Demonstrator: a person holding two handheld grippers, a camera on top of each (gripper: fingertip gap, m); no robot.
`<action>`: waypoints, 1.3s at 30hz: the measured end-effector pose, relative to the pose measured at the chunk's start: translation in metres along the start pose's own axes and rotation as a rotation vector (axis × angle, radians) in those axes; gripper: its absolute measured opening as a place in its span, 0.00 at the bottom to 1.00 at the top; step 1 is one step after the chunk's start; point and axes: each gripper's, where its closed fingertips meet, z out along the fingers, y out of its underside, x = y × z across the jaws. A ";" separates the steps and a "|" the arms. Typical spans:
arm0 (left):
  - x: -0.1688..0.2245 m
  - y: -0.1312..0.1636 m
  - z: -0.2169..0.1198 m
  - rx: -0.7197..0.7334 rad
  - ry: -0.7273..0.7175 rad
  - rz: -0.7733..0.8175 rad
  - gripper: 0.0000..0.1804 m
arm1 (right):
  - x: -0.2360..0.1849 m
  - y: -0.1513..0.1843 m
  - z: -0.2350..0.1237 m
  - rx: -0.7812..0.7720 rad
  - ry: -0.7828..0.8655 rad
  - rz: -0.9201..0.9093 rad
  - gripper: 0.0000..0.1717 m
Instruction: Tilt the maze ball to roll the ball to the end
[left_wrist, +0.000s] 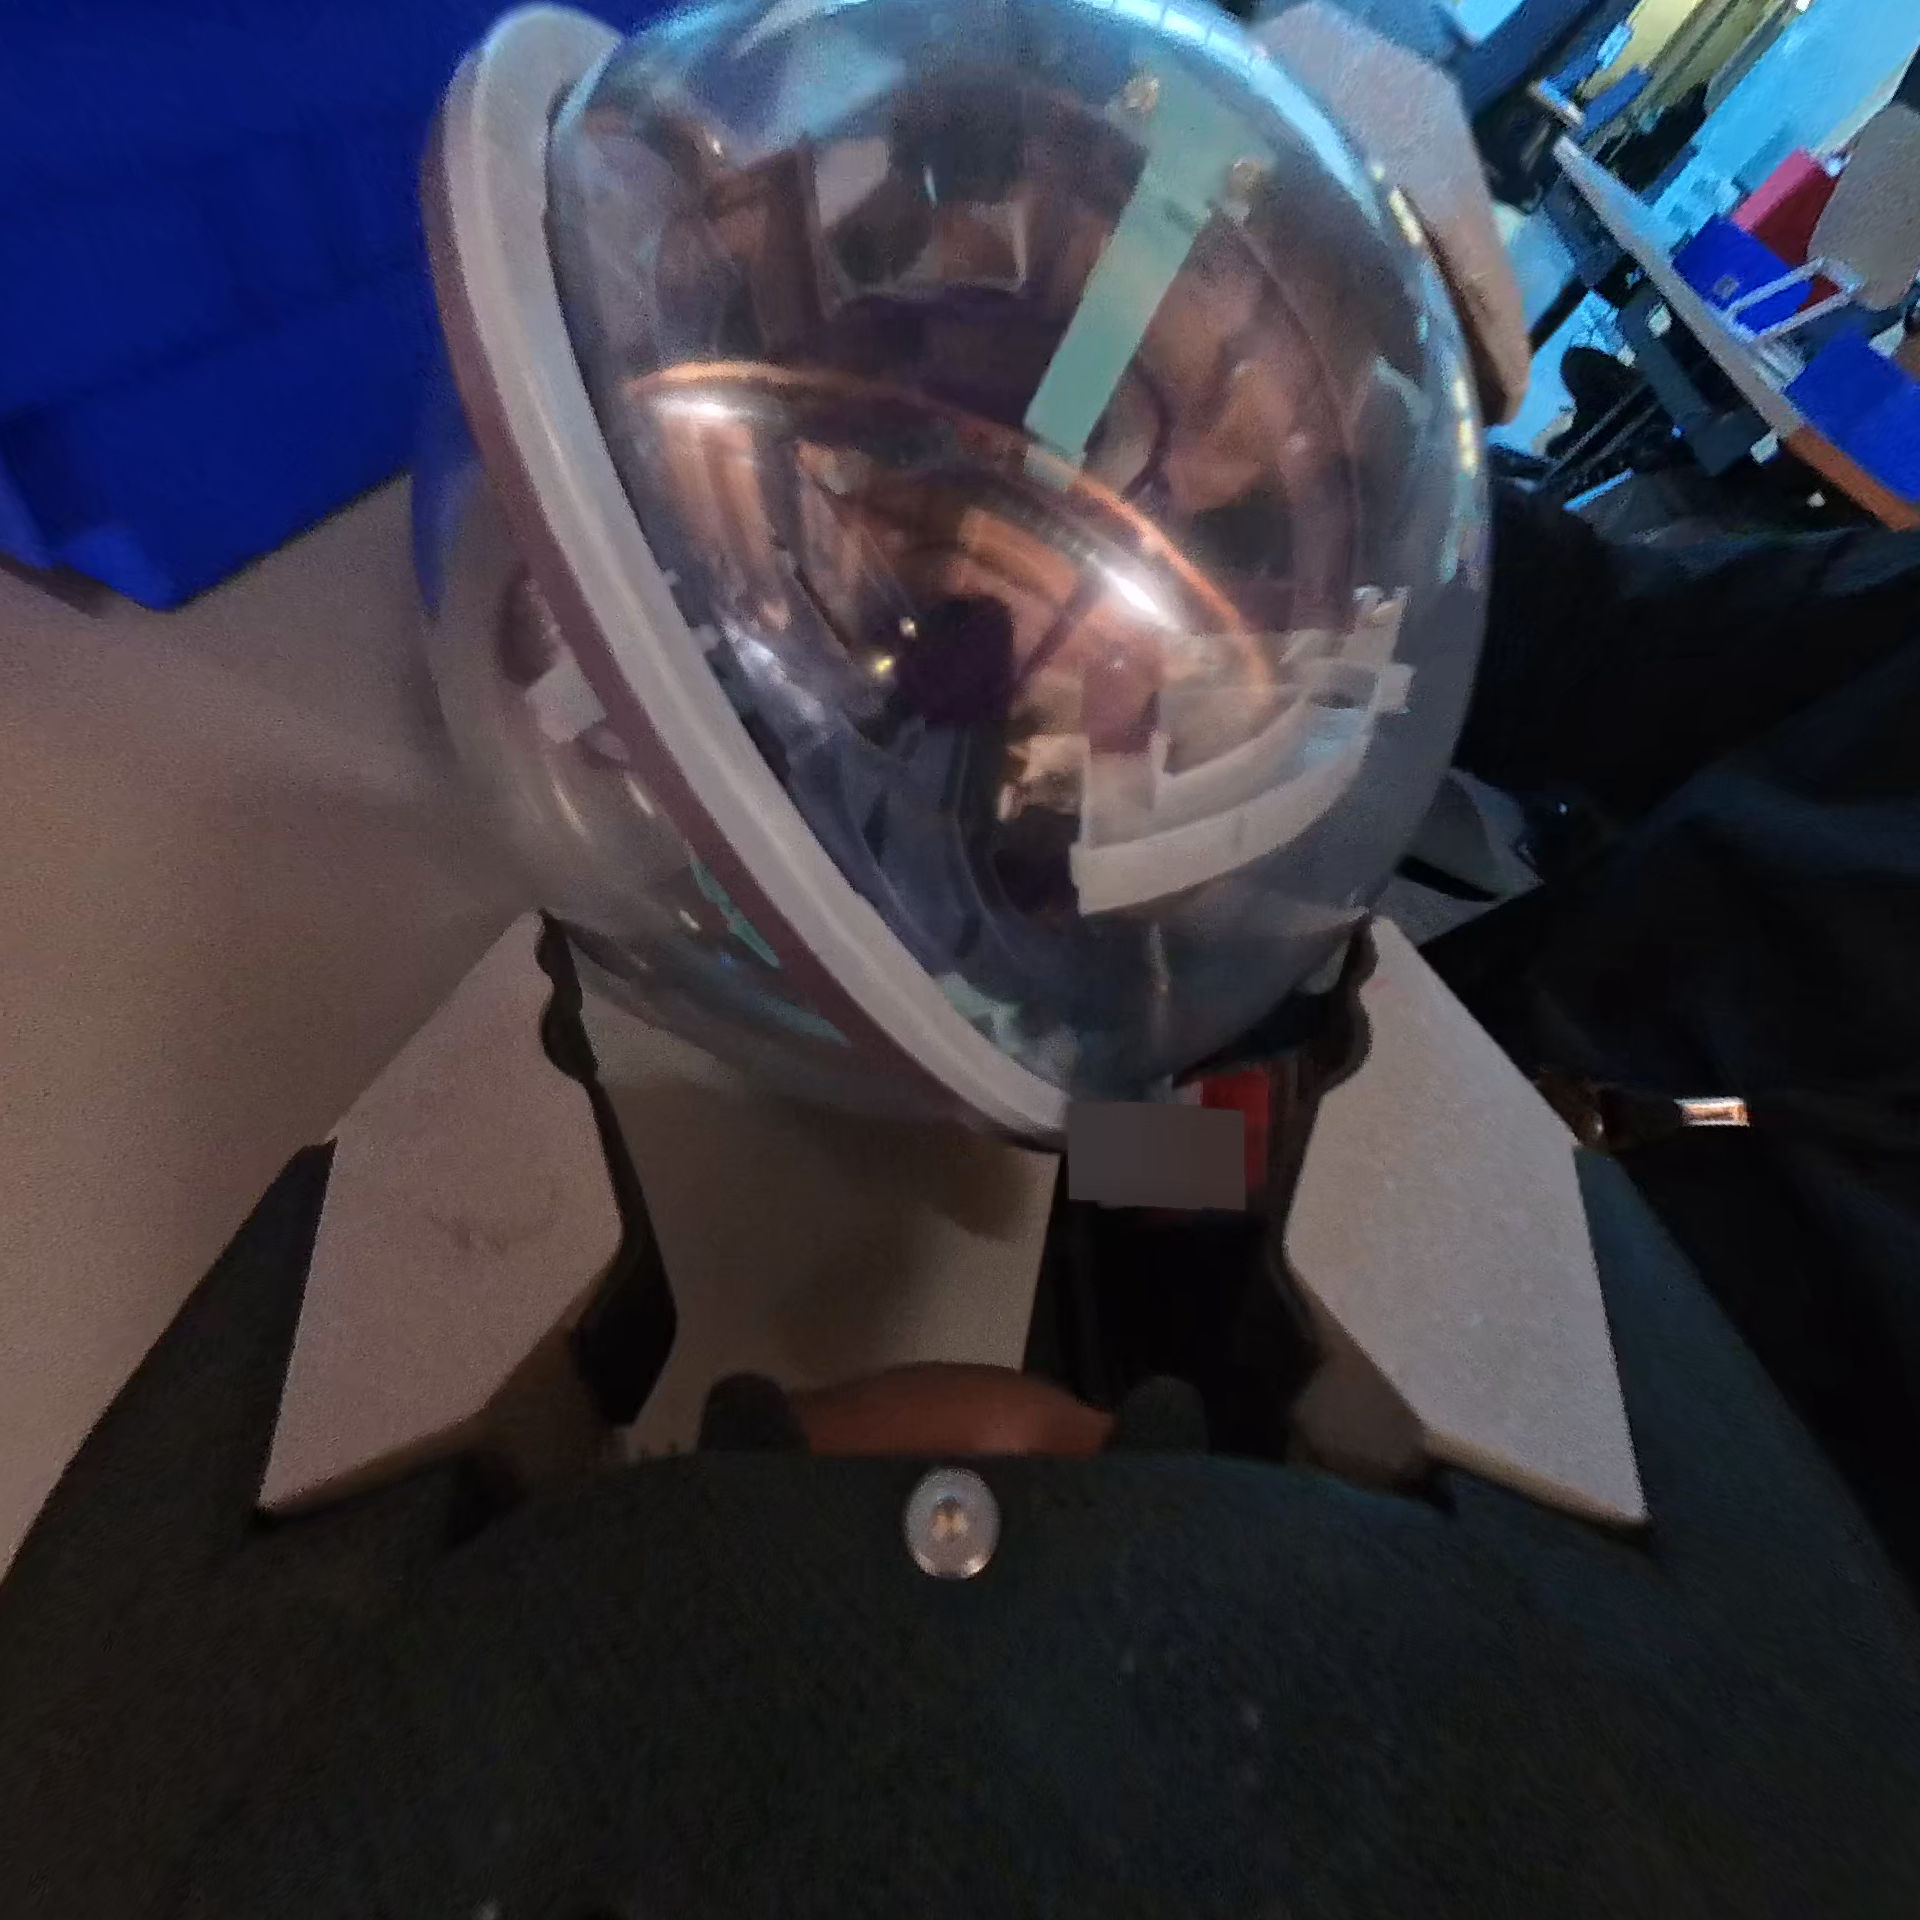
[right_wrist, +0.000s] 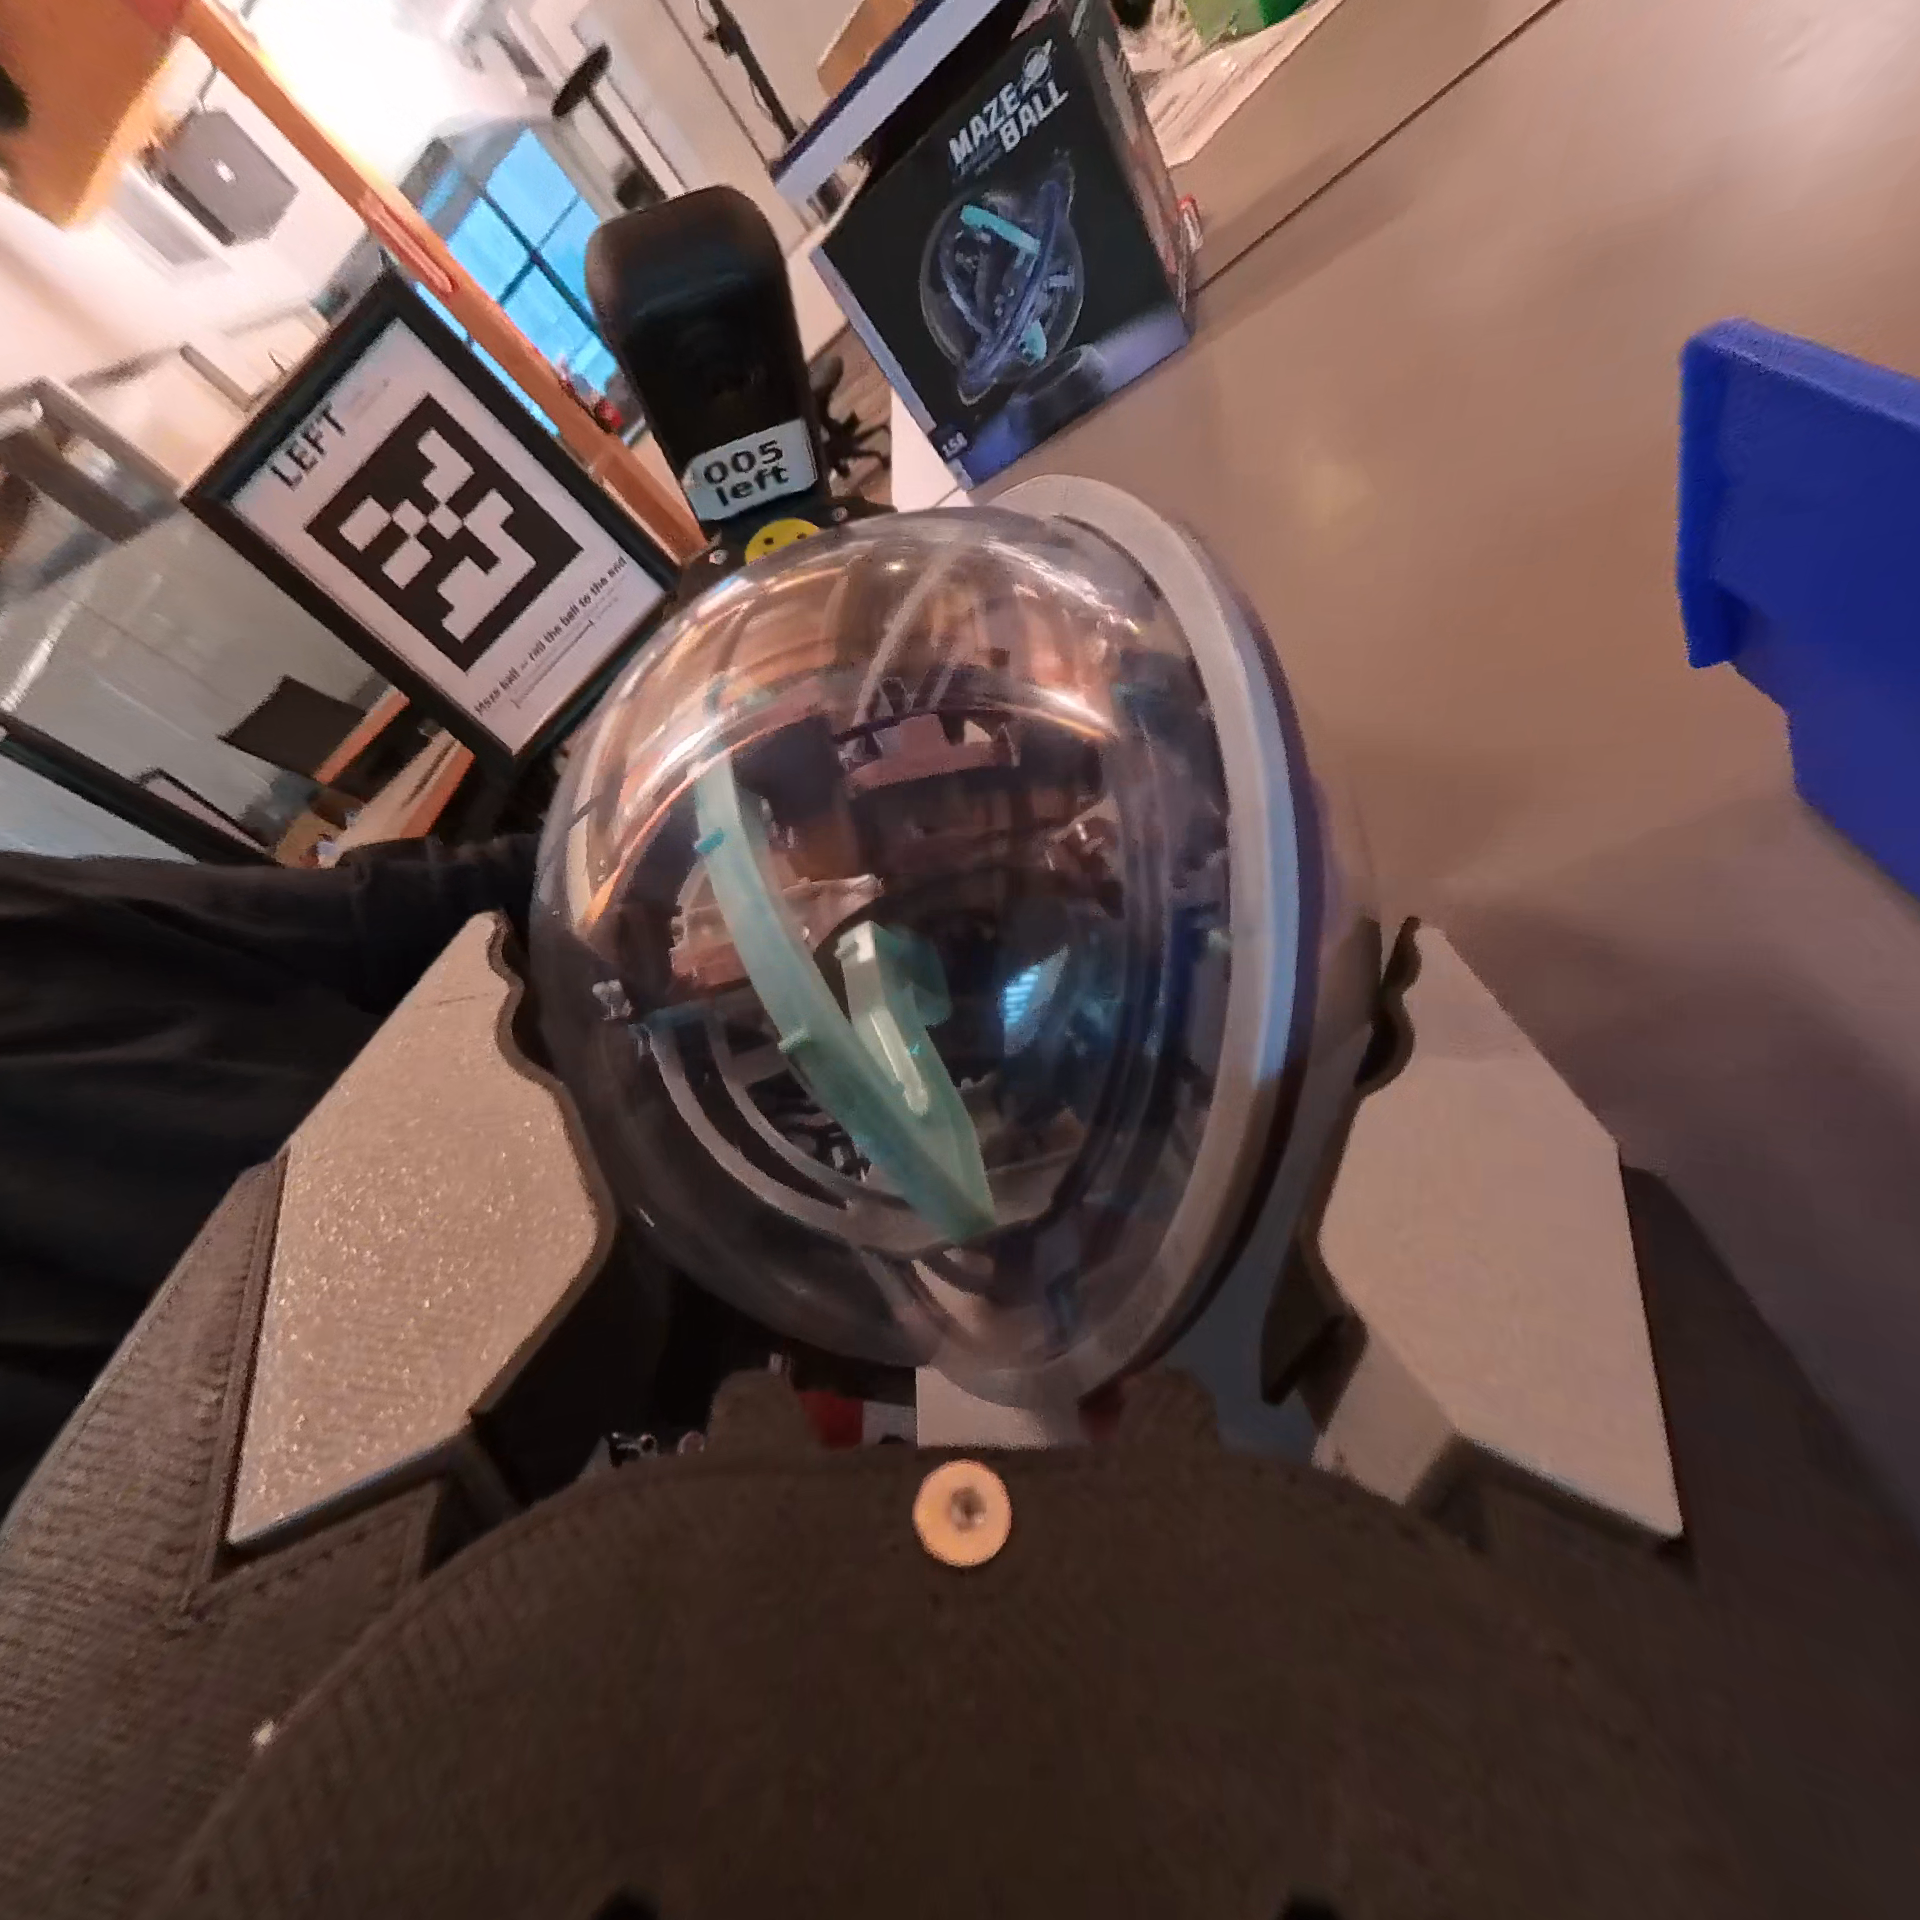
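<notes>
between both claws, maze ball (left_wrist: 966, 540)

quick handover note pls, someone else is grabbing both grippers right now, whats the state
Left gripper: fingers wide, clamped on the clear plastic maze ball, lifted off the beige table.
Right gripper: grips the same sphere from the opposite side.
Sphere is tilted, its white seam ring running diagonally.
Done: ball picked up by both.
Left: keep tilting; the small ball inside can't be made out, so progress is unclear.
</notes>
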 end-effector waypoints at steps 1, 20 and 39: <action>-0.001 -0.002 -0.001 0.014 -0.006 0.009 0.77 | 0.001 0.000 -0.001 0.014 -0.002 0.016 0.89; -0.016 0.005 -0.001 -0.009 -0.273 0.446 0.69 | -0.002 0.008 -0.007 -0.001 0.026 -0.155 0.88; -0.038 -0.007 -0.002 0.007 -0.350 0.651 0.62 | 0.005 -0.027 -0.026 0.131 0.172 -0.467 0.83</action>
